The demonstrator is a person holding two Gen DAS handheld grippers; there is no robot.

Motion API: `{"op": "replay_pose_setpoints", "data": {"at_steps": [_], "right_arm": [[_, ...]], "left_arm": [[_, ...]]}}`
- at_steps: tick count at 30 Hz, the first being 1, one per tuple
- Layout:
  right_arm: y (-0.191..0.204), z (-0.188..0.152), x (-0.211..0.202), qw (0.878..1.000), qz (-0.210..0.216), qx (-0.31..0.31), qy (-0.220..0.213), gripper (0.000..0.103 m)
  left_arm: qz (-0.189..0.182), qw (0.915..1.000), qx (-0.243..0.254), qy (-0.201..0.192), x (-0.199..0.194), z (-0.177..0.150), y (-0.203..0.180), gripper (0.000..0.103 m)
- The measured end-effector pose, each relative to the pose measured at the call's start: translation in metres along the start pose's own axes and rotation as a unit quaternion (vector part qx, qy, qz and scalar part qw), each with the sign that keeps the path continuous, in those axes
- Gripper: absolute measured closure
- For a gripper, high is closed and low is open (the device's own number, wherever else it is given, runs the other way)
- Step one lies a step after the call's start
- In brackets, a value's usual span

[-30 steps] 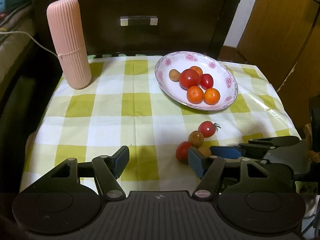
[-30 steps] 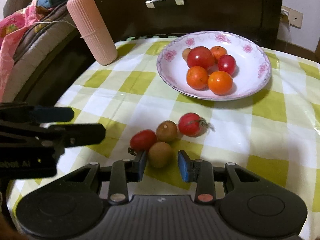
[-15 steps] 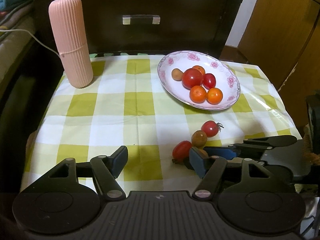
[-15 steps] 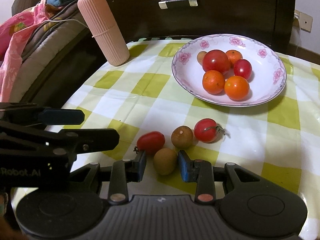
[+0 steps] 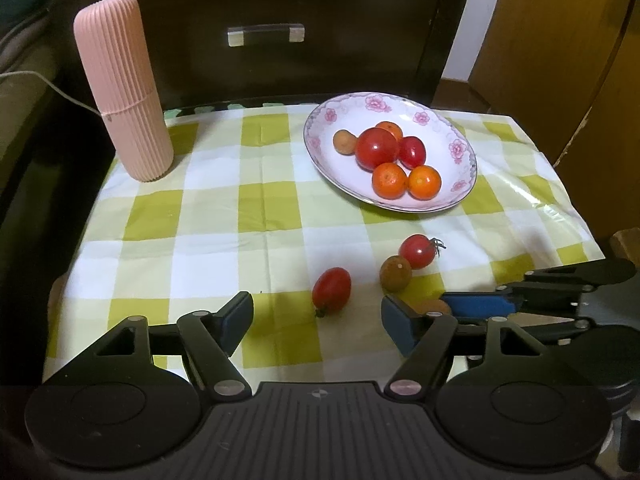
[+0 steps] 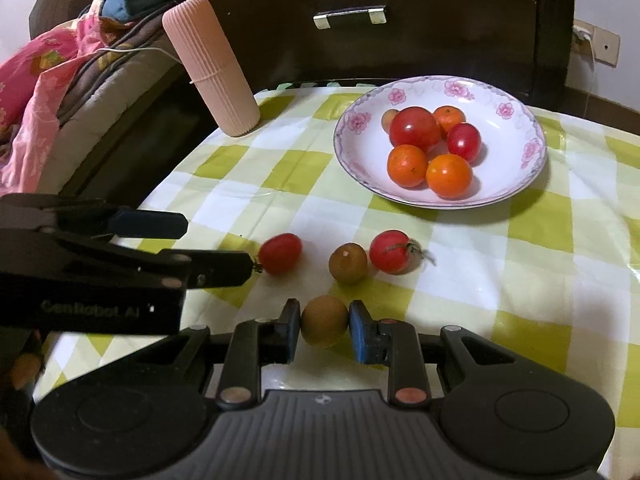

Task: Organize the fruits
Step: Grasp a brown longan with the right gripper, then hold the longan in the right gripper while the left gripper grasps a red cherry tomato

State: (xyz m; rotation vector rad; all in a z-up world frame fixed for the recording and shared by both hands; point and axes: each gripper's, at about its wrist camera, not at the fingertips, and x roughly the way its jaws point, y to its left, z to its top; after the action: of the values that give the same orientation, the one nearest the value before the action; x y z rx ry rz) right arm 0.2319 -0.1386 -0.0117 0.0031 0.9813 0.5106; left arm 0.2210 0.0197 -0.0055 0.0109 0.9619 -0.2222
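Observation:
A white flowered plate (image 5: 464, 160) (image 6: 520, 184) at the back right holds several tomatoes and oranges. On the checked cloth lie an oval red tomato (image 5: 331, 289) (image 6: 280, 252), a brown round fruit (image 5: 395, 273) (image 6: 348, 263) and a red stemmed tomato (image 5: 418, 251) (image 6: 390, 256). My right gripper (image 6: 324, 326) has its pads against a tan round fruit (image 6: 324, 321), low over the cloth's front edge; that fruit partly shows in the left wrist view (image 5: 434, 306). My left gripper (image 5: 316, 318) is open and empty, the oval tomato just ahead of its gap.
A tall ribbed pink case (image 5: 124, 88) (image 6: 212, 68) stands at the back left. A dark wooden drawer front (image 5: 264, 36) rises behind the table. Bedding (image 6: 48, 92) lies to the left. The two grippers are close together at the front edge.
My right gripper has closed in around the tan fruit and drawn back slightly toward the front edge. My left gripper has shifted left, so the oval tomato now shows between its fingers.

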Motion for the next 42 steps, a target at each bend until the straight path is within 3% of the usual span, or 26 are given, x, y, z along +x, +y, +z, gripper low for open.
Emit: {"op": "replay_pose_setpoints", "data": {"at_steps": [8, 19, 24, 31, 37, 42], "right_arm": [[-0.007, -0.007, -0.006, 1.000, -0.010, 0.000, 0.010, 0.079], [-0.023, -0.010, -0.008, 1.000, -0.017, 0.019, 0.018, 0.079], [-0.025, -0.012, -0.008, 0.999, -0.024, 0.015, 0.018, 0.079], [-0.026, -0.013, -0.008, 1.000, -0.022, 0.008, 0.020, 0.079], [-0.024, -0.014, -0.005, 0.999, -0.025, 0.003, 0.024, 0.078], [-0.024, -0.015, -0.004, 1.000, -0.019, -0.001, 0.024, 0.073]], "left_arm": [[-0.018, 0.9991, 0.037, 0.011, 0.023, -0.001, -0.012, 0.027], [-0.003, 0.9983, 0.054, 0.021, 0.044, 0.000, -0.025, 0.051], [0.002, 0.9982, 0.051, 0.030, 0.051, 0.000, -0.027, 0.069], [0.007, 0.9976, 0.061, 0.031, 0.053, -0.001, -0.030, 0.069], [0.004, 0.9978, 0.058, 0.031, 0.054, -0.001, -0.029, 0.062], [0.000, 0.9978, 0.059, 0.030, 0.055, -0.001, -0.030, 0.044]]}}
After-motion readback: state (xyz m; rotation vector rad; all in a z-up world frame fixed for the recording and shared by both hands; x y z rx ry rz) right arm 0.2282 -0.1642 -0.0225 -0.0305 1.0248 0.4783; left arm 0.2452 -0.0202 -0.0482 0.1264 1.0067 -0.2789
